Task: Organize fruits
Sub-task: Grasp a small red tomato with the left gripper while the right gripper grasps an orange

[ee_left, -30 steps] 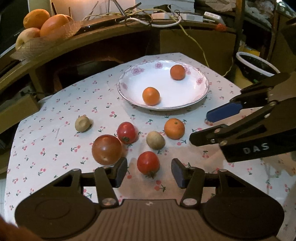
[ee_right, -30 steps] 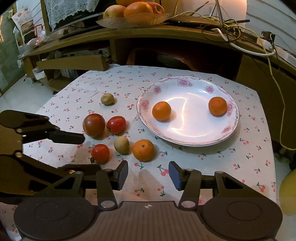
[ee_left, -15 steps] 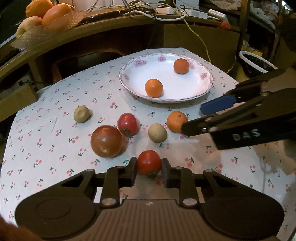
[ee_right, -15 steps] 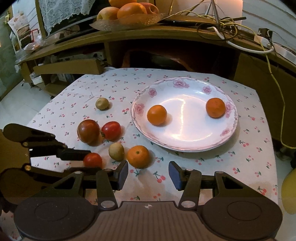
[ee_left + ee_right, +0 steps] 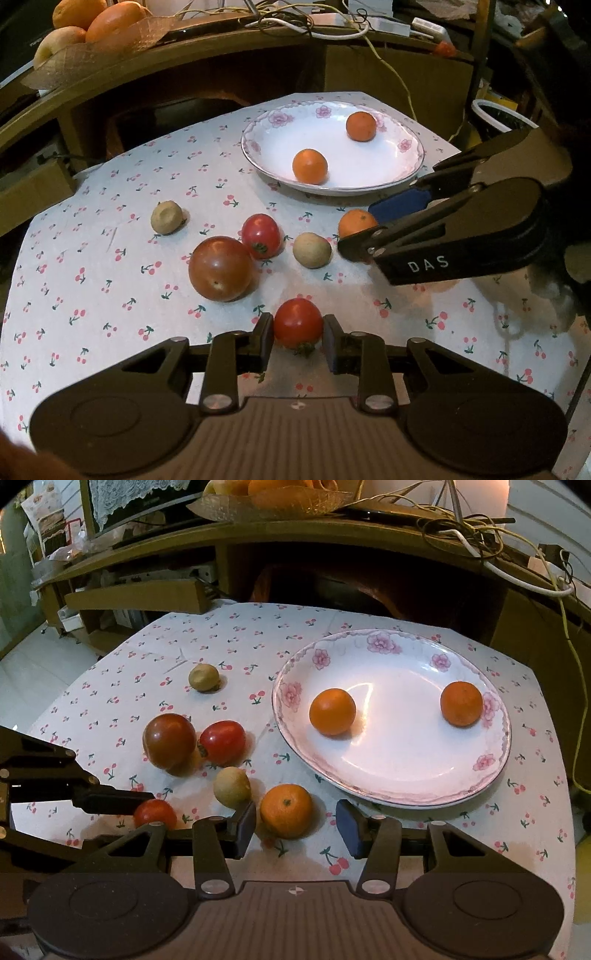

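Observation:
My left gripper (image 5: 298, 341) is shut on a small red tomato (image 5: 298, 323), seen also in the right wrist view (image 5: 155, 813). My right gripper (image 5: 295, 825) is open, its jaws on either side of a loose orange (image 5: 286, 810) on the cloth, not touching it. A white flowered plate (image 5: 491, 771) holds two oranges (image 5: 332, 711) (image 5: 461, 703). On the cloth lie a large dark tomato (image 5: 220, 268), a red tomato (image 5: 261, 236) and two brownish round fruits (image 5: 312, 250) (image 5: 167, 222).
The table has a white cherry-print cloth (image 5: 92, 295). Behind it runs a wooden shelf (image 5: 184, 59) with a fruit basket (image 5: 88, 33) and tangled cables (image 5: 314, 22). A white bin (image 5: 498, 118) stands at the far right.
My left gripper closed on the small red tomato. My right gripper moved forward until the loose orange lay between its open jaws.

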The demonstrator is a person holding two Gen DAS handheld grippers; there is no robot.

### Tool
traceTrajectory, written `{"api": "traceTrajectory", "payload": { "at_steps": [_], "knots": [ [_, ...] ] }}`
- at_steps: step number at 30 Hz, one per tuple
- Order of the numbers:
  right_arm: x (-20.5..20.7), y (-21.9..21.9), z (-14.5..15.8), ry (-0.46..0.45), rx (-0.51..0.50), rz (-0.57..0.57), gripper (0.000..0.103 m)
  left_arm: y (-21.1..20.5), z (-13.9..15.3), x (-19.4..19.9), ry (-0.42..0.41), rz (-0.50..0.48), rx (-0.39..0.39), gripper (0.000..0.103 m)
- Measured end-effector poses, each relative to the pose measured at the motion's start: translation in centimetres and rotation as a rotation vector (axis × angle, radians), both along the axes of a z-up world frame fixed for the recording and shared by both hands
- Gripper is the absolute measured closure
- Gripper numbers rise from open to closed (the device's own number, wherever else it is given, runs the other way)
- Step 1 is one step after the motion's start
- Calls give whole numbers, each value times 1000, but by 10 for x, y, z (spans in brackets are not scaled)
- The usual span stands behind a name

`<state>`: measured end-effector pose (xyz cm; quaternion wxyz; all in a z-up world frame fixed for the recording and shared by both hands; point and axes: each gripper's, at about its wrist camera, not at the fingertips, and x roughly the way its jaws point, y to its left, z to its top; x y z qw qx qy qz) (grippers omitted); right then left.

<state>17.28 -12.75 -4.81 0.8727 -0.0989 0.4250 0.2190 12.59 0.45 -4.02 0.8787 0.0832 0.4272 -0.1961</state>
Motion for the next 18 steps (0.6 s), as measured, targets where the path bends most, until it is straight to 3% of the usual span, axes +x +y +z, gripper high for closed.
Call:
{"api": "traceTrajectory", "payload": {
  "at_steps": [3,14,18],
  "knots": [
    [-3,2,1,-15,-34,15,72,-1,0,0,-1,0,4,68],
    [-26,-4,17,6,-27,56,74,-2,6,-11,-14,-27,26,70],
    [-39,-8,9,25,-52,80,73,-5,2,-13,-12,-36,42,69]
  ]
}}
